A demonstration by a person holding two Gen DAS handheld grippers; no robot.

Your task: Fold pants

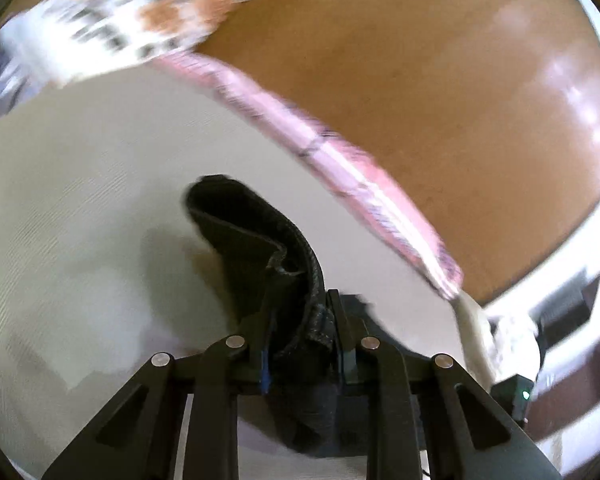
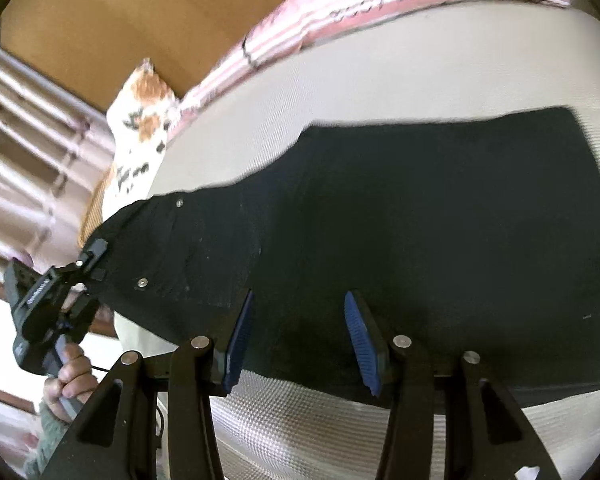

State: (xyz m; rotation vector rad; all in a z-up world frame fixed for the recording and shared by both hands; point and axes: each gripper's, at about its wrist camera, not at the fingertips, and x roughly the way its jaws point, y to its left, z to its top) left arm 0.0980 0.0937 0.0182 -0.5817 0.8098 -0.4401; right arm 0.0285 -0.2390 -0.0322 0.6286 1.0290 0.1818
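Black pants point(image 2: 400, 240) spread flat on cream textured sheet point(image 2: 300, 420), legs running to the right in right wrist view, waist end w/ metal rivets at left. Left gripper point(image 1: 300, 320) clamped tight on bunched black fabric at the waist edge; same grip seen from right wrist view at pants' far left corner point(image 2: 96, 258), w/ left hand point(image 2: 70, 376) wrapped round the handle. Right gripper point(image 2: 296, 340) w/ jaws spread wide, blue pads point(image 2: 360, 344) showing, over near edge of pants, nothing between them; touching fabric or not: can't tell. Pink striped cloth point(image 1: 340, 160) along mattress edge, beside brown headboard point(image 1: 420, 60). Floral pillow point(image 1: 132, 16) near bed corner, blurred in left view.
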